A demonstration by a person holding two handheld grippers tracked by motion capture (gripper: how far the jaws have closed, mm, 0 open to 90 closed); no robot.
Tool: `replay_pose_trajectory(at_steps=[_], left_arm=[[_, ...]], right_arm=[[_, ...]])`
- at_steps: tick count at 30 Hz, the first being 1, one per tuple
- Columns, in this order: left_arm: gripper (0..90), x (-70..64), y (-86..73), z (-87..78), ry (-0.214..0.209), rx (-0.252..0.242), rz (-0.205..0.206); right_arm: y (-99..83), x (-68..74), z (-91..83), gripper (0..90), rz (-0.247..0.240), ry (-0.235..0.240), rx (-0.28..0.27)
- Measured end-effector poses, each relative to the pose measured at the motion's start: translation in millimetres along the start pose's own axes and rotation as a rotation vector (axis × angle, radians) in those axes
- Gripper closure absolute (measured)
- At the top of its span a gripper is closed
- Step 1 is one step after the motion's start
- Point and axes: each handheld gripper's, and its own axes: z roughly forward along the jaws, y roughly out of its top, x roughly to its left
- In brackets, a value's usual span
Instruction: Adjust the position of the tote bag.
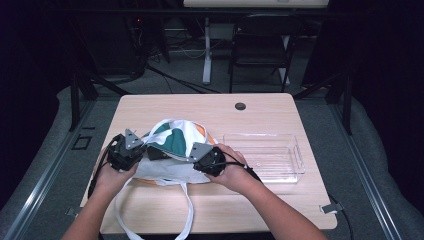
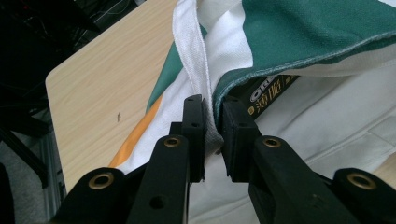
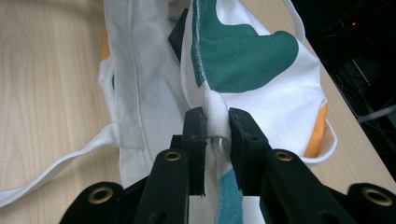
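A white cloth tote bag (image 1: 172, 145) with green and orange patches lies on the wooden table (image 1: 200, 107). My left gripper (image 1: 134, 150) is shut on the bag's upper rim at its left side, where a white strap (image 2: 189, 51) meets the green edge (image 2: 213, 122). My right gripper (image 1: 200, 156) is shut on the same rim at its right side (image 3: 216, 122). Together they hold the mouth of the bag lifted. Inside the opening a dark box with printed lettering (image 2: 271, 88) peeks out. The bag's long white handles (image 1: 187, 210) trail toward the table's front edge.
A clear plastic tray (image 1: 267, 156) stands on the table just right of the bag. A small dark round cap (image 1: 240, 106) sits in the tabletop near its far edge. A chair (image 1: 260, 45) and a table leg stand on the floor beyond.
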Motion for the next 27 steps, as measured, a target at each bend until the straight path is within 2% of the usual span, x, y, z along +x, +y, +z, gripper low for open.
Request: replay_pose_trajectory(at_steps=[7,17,23,27], left_arm=[[81.3,4.5,9.4,-3.1,0.014,-0.003,0.019],[81.2,8.7,12.8,-3.8,0.017,-0.004,0.027],[81.1,11.2,16.8,-3.8,0.025,-0.011,0.025],[80.5,13.1,20.3,-3.8,0.029,-0.008,0.032]], right_arm=[[2.6,-6.0,-2.4,79.9,0.047,-0.010,-0.015],[7.1,-14.7,-4.7,81.2,0.115,-0.031,-0.032],[10.7,-20.9,-5.6,81.6,0.173,-0.057,-0.040],[13.9,-26.7,-4.8,82.0,0.196,-0.093,-0.050]])
